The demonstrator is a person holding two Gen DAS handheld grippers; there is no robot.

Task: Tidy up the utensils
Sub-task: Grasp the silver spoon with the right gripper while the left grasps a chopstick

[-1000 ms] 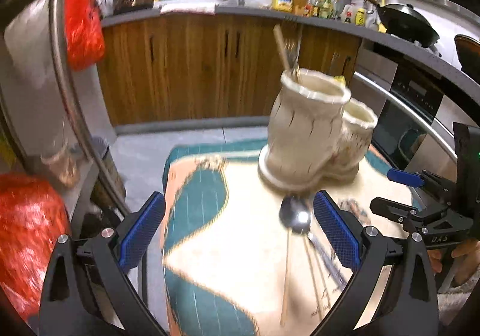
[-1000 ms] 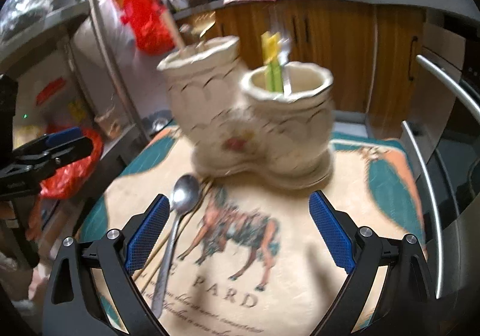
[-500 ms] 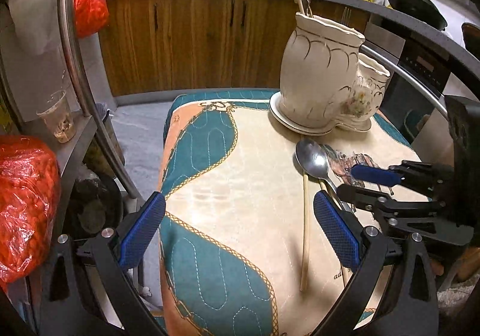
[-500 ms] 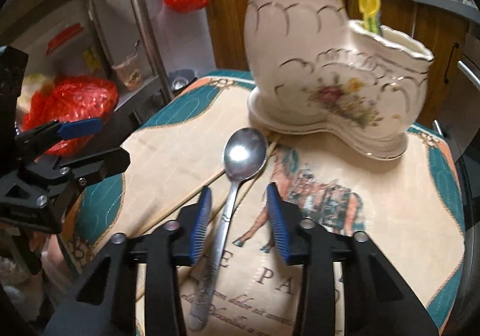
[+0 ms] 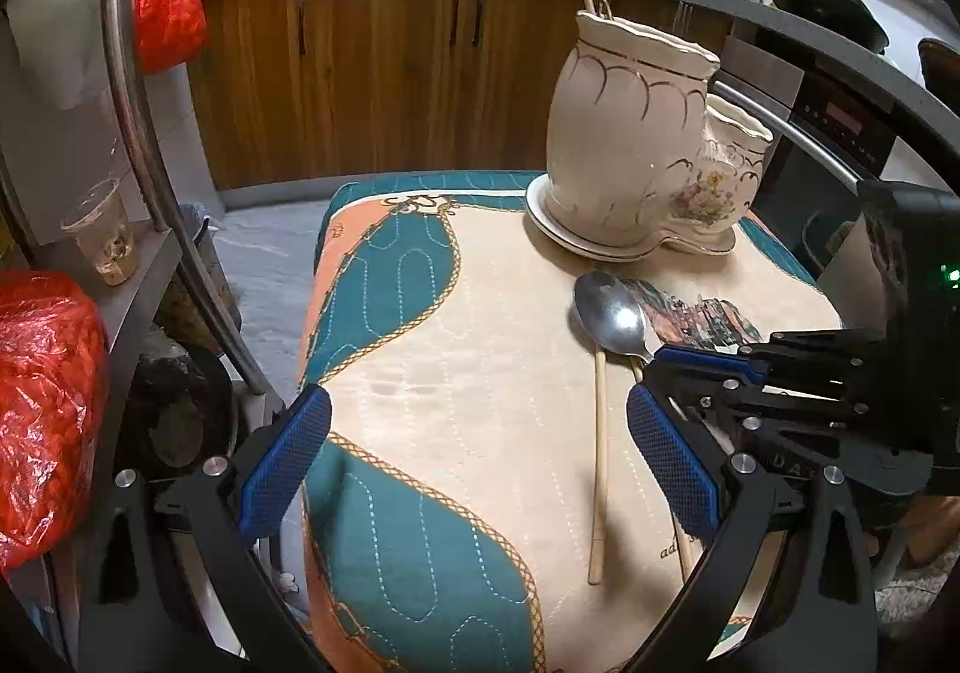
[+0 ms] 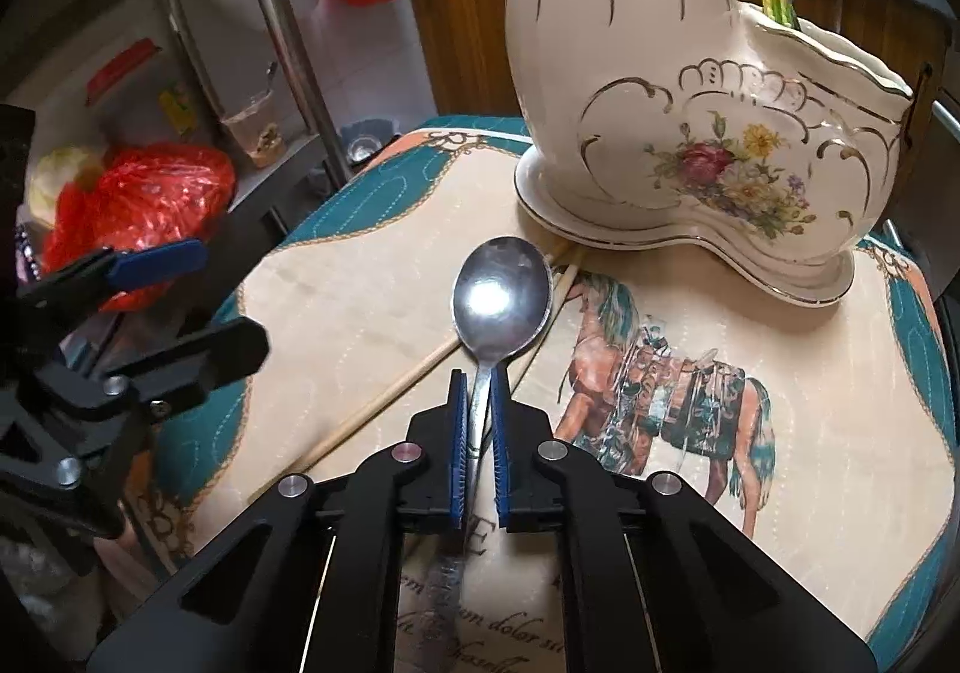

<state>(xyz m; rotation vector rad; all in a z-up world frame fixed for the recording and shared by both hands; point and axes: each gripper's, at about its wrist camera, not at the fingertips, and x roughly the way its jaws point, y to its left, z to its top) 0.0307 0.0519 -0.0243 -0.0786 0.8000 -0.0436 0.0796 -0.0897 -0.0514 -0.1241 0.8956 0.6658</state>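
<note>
1. Left wrist view: your left gripper (image 5: 474,457) hangs wide apart, empty, over the cloth's (image 5: 480,373) near edge. Spoon (image 5: 612,316) lies face-up mid-cloth, just in front of the ceramic holder (image 5: 630,132); chopsticks (image 5: 599,463) beside it.
2. Right wrist view: your right gripper (image 6: 479,409) is clamped on the spoon's (image 6: 501,301) handle. Cloth (image 6: 336,301) print reads "lorem ipsum dolor si…" only in part.

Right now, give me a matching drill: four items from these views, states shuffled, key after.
Items:
1 spoon
2 chopsticks
3 left tool
4 ceramic holder

States:
A open, holding nothing
B upright at the mat's far end
C handle clamped in the right tool
D flat on the mat, partly under the spoon

Pairs: 1-C, 2-D, 3-A, 4-B
</note>
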